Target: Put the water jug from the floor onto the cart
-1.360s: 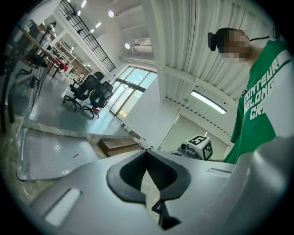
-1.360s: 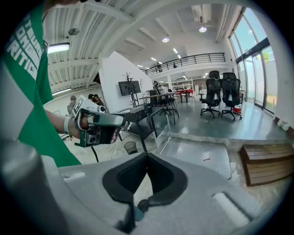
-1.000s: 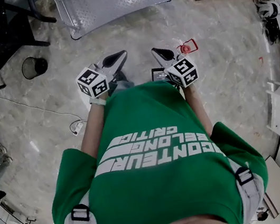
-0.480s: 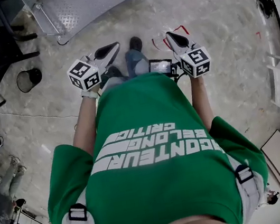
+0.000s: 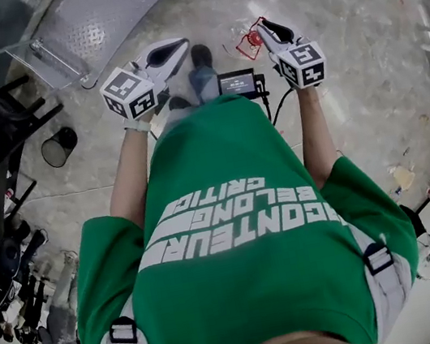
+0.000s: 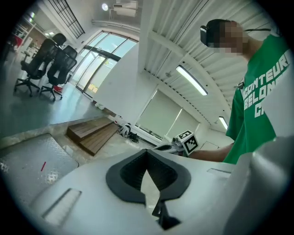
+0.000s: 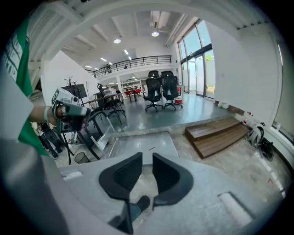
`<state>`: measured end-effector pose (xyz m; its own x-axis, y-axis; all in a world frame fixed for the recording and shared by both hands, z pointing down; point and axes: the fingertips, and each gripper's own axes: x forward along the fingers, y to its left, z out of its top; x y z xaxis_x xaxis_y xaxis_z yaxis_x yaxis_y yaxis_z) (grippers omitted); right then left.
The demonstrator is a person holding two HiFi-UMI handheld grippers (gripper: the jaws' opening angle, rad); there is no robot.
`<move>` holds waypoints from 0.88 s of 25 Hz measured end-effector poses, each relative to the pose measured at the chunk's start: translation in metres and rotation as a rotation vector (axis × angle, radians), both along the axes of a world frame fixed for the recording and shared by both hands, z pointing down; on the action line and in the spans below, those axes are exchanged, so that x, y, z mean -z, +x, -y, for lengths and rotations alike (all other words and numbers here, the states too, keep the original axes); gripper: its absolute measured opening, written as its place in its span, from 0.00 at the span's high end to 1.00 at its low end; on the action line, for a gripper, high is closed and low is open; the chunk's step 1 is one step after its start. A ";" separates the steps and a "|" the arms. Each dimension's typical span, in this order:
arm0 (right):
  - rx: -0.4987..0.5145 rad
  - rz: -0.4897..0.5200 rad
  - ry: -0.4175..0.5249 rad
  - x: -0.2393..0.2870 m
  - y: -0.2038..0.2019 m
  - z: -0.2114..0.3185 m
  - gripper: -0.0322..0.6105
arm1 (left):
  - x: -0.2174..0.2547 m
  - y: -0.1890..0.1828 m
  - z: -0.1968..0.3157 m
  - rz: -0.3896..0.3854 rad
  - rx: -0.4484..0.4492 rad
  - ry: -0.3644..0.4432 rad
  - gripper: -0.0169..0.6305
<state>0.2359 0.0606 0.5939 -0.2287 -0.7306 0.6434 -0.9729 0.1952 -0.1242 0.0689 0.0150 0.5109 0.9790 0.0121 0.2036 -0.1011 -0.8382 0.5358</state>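
1. Silver checker-plate cart (image 5: 90, 24) stands on the stone floor (image 5: 360, 59) at the upper left of the head view. It is ahead of the person and apart from both tools.
2. No view lets me pick out the water jug, so I cannot tell where it lies relative to either tool.
3. The left hand-held gripper (image 5: 177, 48) is raised in front of the green shirt (image 5: 241, 228) and points toward the cart's near corner. In its own view its tips (image 6: 147, 151) are pressed together with nothing between them. The cart's plate (image 6: 32, 160) lies low at the left.
4. The right hand-held gripper (image 5: 263, 27) is held level with the left one, on the far side of a dark shoe (image 5: 200, 54). Its jaws are opening, with a narrow gap (image 7: 147, 158) that holds only floor and the shoe behind it. The cart (image 7: 142, 147) lies straight ahead beyond them.
5. A small red object (image 5: 250, 41) lies on the floor just beside the right tips.
6. Wooden steps (image 7: 220, 135) lie right of the cart, and a round bin (image 5: 60, 146) stands at the left.
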 end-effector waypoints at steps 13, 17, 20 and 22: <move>-0.211 0.009 -0.357 -0.217 0.065 -0.048 0.53 | -0.046 0.098 -0.033 0.086 -0.274 -0.087 0.96; -0.196 -0.003 -0.485 -0.283 0.078 -0.056 0.51 | -0.060 0.115 -0.040 0.106 -0.311 -0.115 0.96; -0.186 0.002 -0.559 -0.328 0.079 -0.061 0.51 | -0.076 0.119 -0.037 0.124 -0.320 -0.136 0.96; -0.179 -0.025 -0.613 -0.355 0.086 -0.066 0.50 | -0.086 0.123 -0.033 0.133 -0.318 -0.148 0.96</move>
<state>0.3216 0.1268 0.9492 -0.1165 -0.2537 0.9603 -0.9880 -0.0696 -0.1382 0.1920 0.0483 0.5972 0.8866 0.3504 0.3021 0.0750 -0.7533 0.6534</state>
